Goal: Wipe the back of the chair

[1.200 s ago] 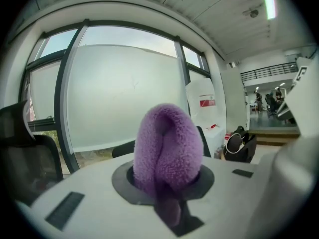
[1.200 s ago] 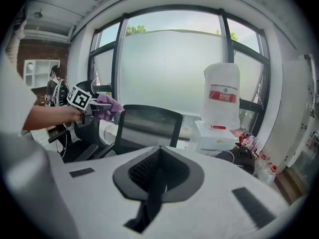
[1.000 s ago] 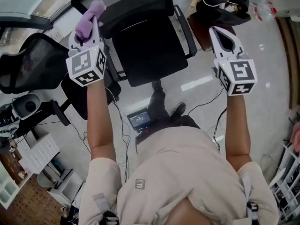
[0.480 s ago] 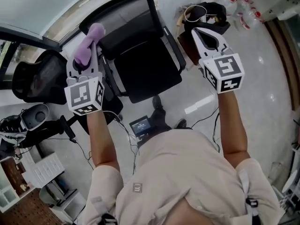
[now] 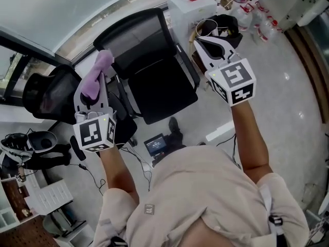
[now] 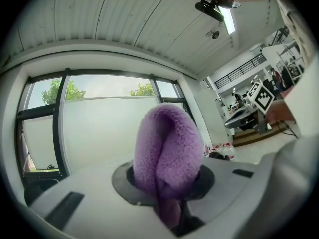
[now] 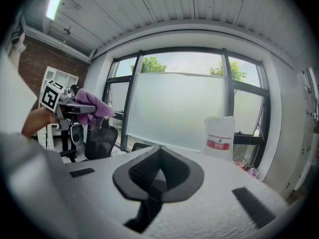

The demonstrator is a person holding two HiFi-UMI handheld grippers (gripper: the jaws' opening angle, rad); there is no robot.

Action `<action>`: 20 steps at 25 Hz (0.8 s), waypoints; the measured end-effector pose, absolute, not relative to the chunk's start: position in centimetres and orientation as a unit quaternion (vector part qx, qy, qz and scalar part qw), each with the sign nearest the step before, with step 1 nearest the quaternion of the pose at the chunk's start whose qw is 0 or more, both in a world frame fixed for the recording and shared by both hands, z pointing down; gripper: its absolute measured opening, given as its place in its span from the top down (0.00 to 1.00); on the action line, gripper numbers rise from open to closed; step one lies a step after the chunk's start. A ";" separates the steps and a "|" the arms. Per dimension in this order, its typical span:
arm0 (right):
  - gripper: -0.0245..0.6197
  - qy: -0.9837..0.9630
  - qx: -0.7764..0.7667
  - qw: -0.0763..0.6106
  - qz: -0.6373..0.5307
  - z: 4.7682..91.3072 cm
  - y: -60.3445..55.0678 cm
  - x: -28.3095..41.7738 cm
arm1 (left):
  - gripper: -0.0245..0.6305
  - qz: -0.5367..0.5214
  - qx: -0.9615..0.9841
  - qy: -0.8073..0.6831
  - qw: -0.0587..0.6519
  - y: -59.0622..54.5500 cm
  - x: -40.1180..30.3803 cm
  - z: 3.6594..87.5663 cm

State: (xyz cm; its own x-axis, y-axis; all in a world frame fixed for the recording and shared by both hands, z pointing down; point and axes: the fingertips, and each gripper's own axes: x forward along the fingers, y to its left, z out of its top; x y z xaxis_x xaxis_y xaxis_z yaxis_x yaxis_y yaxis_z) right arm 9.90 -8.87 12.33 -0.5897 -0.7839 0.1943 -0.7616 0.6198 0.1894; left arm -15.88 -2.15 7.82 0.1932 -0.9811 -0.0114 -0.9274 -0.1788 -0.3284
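The black office chair (image 5: 154, 81) stands on the pale floor ahead of me, its mesh back (image 5: 131, 32) at the far side of the seat. My left gripper (image 5: 95, 86) is to the left of the chair's armrest, shut on a fluffy purple cloth (image 5: 98, 71) that bulges out past the jaws. Up close, the purple cloth (image 6: 167, 151) fills the middle of the left gripper view, clamped in the left gripper (image 6: 168, 195). Beside the chair's right armrest my right gripper (image 5: 203, 41) is held up, and the right gripper (image 7: 157, 176) is shut on nothing.
A second black mesh chair (image 5: 49, 91) stands at the left. A white box (image 5: 190, 4), a black bag (image 5: 226, 24) and bottles (image 5: 252, 14) lie behind the right gripper. Cables and a small screen device (image 5: 154, 144) sit on the floor by my feet. White shelves (image 5: 43, 194) are at lower left.
In the head view my left gripper with the cloth has dropped from beside the chair back to lower left of the chair. The right gripper has shifted left, closer to the armrest.
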 end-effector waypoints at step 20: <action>0.98 -0.906 0.391 0.140 -0.078 9.2 -2.0 8.3 | 0.85 -0.097 -0.758 0.630 0.137 4.2 -14.7 7.2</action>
State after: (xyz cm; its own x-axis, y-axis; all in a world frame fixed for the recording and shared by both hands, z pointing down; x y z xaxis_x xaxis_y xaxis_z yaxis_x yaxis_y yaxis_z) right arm 8.33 -2.02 9.15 -0.6550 -0.7304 0.1934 -0.6864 0.6822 0.2518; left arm -14.67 4.18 7.16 0.1880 -0.9818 -0.0265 -0.9287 -0.1689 -0.3303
